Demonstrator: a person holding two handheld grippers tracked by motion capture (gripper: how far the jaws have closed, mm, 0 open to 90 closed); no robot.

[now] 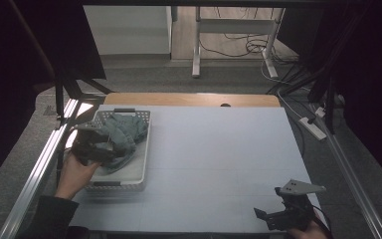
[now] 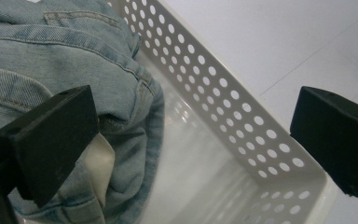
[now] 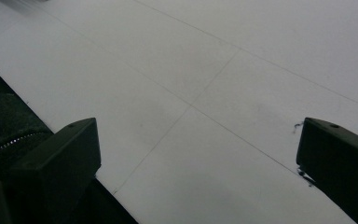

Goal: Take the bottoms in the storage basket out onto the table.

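Jeans (image 1: 124, 134), crumpled light blue denim, are sitting in the white basket (image 1: 144, 149) with the holes in its walls, over at about 9 o'clock on the table (image 1: 219, 159). They fill the far and left part of the basket, and the near right bit of the floor is bare plastic.

The left gripper (image 1: 92, 147) is right over the basket's left side, down at the denim. In the left gripper view it (image 2: 191, 140) is spread wide and holding nothing: one jaw is against the fold of the jeans (image 2: 65, 60), the other hangs out past the basket wall (image 2: 233, 116) over the table. Can't tell if that first jaw is actually pressing the cloth or just in front of it.

The right gripper (image 1: 278, 214) is way off at around 5 o'clock near the table's front edge, well apart from the basket. Its own view has it (image 3: 196, 163) wide apart too, with just bare table (image 3: 205, 70) between the jaws.
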